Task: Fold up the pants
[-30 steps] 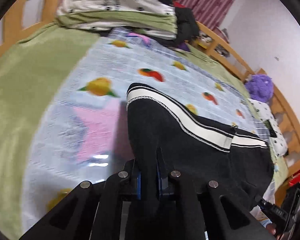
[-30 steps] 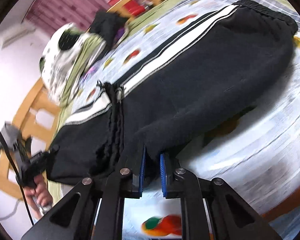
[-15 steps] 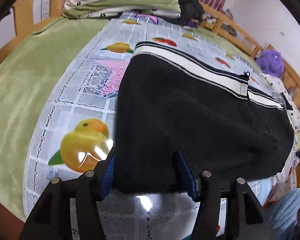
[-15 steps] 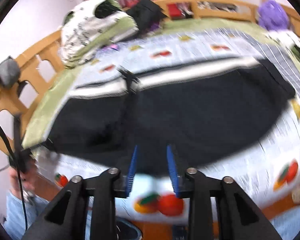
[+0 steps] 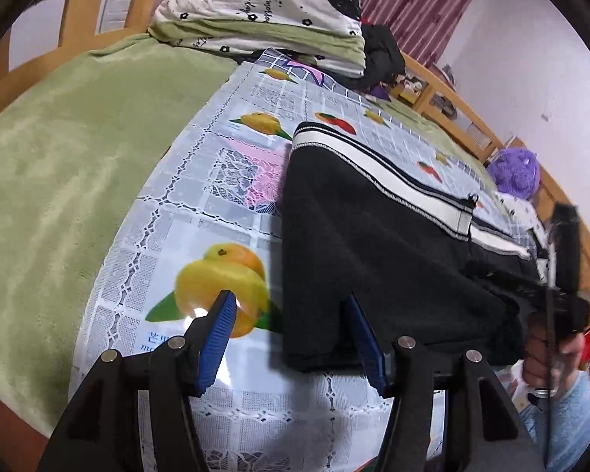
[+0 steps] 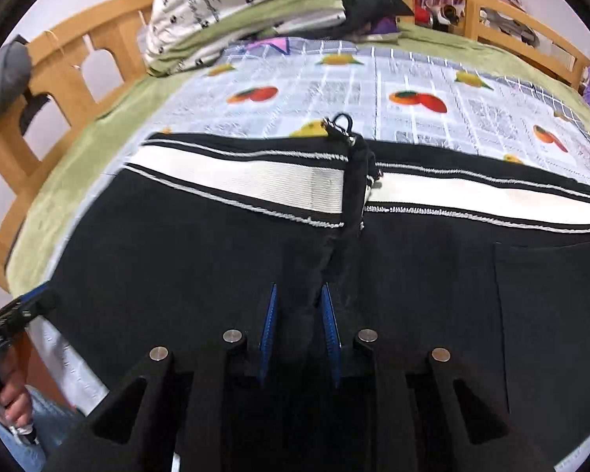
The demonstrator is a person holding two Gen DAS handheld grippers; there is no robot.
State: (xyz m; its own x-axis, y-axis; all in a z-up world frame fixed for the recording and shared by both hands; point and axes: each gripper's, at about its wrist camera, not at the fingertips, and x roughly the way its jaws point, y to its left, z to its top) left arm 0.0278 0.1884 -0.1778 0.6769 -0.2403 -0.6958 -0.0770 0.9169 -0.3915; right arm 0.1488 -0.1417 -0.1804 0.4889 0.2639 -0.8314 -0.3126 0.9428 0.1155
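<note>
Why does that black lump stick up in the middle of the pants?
A bunched black ridge with a zipper pull on top crosses the white stripe of the pants; the layers are rucked there. Elsewhere the pants lie flat on the fruit-print cloth.

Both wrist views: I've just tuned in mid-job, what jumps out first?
The black pants with a broad white side stripe dominate, spread flat across the fruit-print cloth on the bed. The left gripper stands wide open at the pants' near corner; the right gripper sits low over the middle, a dark ridge of fabric between its fingers. A folded quilt is piled at the far end.
</note>
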